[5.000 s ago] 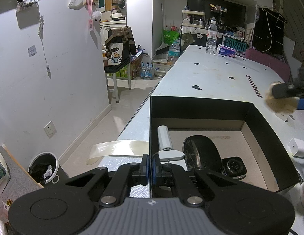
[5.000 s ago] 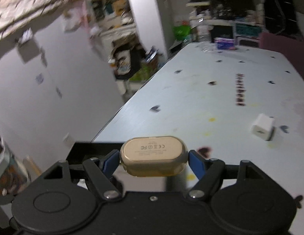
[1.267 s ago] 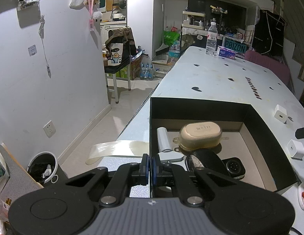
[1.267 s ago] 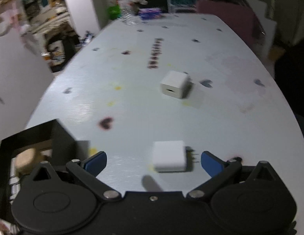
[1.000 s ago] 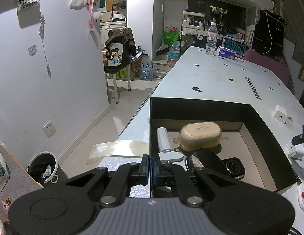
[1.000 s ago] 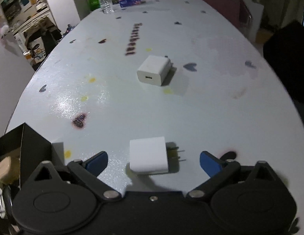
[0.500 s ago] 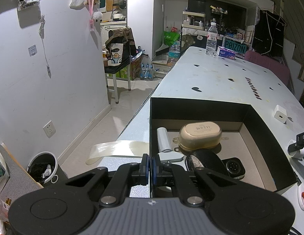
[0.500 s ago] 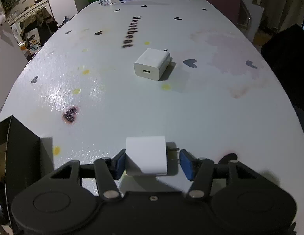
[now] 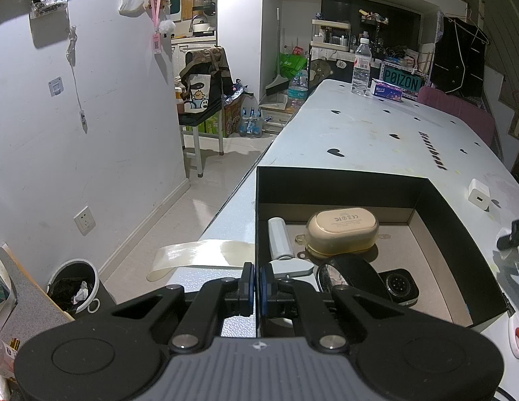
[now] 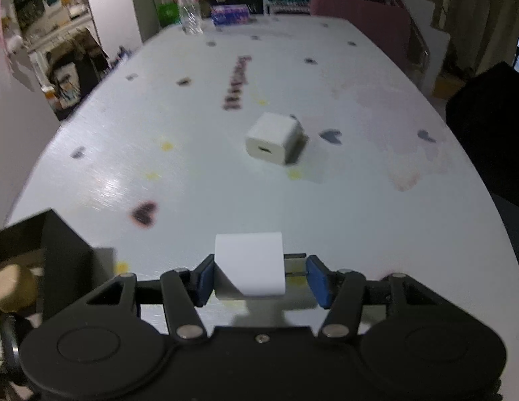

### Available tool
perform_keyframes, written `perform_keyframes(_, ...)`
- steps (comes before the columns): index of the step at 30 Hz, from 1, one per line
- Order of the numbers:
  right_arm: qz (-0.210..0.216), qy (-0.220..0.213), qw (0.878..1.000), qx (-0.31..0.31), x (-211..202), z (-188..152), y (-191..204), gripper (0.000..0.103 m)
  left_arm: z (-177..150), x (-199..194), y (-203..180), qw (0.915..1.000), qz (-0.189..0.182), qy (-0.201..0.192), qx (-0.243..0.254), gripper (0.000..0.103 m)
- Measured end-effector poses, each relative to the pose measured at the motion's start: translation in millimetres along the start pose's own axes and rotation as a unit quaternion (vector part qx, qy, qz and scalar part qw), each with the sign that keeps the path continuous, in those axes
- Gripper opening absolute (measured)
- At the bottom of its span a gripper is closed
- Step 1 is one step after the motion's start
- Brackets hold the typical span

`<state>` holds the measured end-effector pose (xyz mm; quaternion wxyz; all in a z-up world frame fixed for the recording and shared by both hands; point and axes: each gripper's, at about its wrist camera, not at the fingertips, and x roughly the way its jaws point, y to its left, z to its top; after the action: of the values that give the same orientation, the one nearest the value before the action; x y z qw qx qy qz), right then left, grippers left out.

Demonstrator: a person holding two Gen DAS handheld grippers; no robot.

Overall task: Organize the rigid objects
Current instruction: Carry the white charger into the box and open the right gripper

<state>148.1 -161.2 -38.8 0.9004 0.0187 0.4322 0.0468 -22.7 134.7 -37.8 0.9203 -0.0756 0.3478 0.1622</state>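
Note:
My left gripper (image 9: 256, 284) is shut on the near left wall of the black box (image 9: 453, 234). Inside the box lie a gold oval case (image 9: 343, 230), a white roller (image 9: 279, 237), a black round piece (image 9: 349, 274) and a small black device (image 9: 398, 285). My right gripper (image 10: 261, 277) is shut on a white charger plug (image 10: 249, 264), one pad on its body and the other at its prongs, just above the table. It shows at the right edge of the left wrist view (image 9: 512, 237). A second white charger (image 10: 273, 137) lies farther up the table.
The black box corner (image 10: 59, 244) stands left of my right gripper. A water bottle (image 9: 360, 67) and a tissue pack (image 9: 386, 90) sit at the table's far end. A white-and-orange tape roll (image 9: 518, 334) lies near the box's right corner. A pink chair (image 10: 359, 20) stands behind the table.
My right gripper's jaws closed from wide open onto the white charger plug and lifted it slightly off the table. The left gripper and the box stayed still.

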Motion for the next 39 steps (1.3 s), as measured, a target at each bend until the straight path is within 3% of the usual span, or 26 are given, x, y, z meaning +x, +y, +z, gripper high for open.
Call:
perform_keyframes(9,0.09,-0.049,0.995,-0.019,-51.6,-7.3,36.5,0.058,-0.2,0.0,0.4,1.0,0.0,0.0,0.001,0.003)
perform_keyframes(15,0.136,-0.053,0.987,-0.064,-68.7,-8.2,77.5,0.058,-0.4,0.1,-0.5,1.0,0.0,0.0,0.0,0.003)
perform_keyframes(24,0.132,0.009,0.983,-0.13,-46.1,-2.7,151.2,0.058,2.3,-3.2,0.3,1.0,-0.002,0.001,-0.005,0.004)
perform_keyframes(32,0.11,0.024,0.985,-0.129,-30.9,-2.3,167.7,0.059,3.2,-3.3,4.8,0.9999,-0.008,0.001,-0.01,0.003)
perform_keyframes(35,0.12,0.024,0.985,-0.126,-30.9,-3.6,164.4,0.074,3.3,-2.8,5.3,0.9999,-0.008,0.001,-0.01,0.003)
perform_keyframes(39,0.118,0.023,0.983,-0.138,-34.8,-8.0,163.9,0.076,3.6,-2.6,6.0,0.9999,-0.008,0.0,-0.01,0.003)
